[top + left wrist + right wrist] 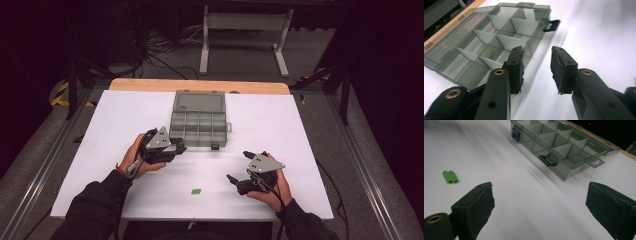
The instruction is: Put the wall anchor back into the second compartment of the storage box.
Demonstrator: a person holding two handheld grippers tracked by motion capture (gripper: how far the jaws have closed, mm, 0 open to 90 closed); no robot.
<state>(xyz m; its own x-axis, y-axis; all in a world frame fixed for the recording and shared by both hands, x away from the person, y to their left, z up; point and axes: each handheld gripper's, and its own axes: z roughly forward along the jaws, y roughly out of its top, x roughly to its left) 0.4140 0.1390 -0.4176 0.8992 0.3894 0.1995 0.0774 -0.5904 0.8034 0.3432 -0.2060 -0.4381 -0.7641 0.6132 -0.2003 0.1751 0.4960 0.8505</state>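
Note:
A grey see-through compartment box (198,120) lies open on the white table (125,110), its lid flat behind it. My left gripper (177,148) hovers at the box's front left corner, jaws open and empty; its own view shows the box (486,42) with a small green piece (490,53) in one compartment. My right gripper (239,170) is open and empty to the front right of the box. A small green block (196,190) lies on the table between my hands near the front edge. The right gripper view has the green block (450,176) at left and the box (559,142) ahead.
Two black latches (548,160) stick out from the box's front wall. A wooden strip (200,86) borders the table's far edge. Beyond it stand a white desk frame (245,30) and floor cables. Metal rails run along both sides.

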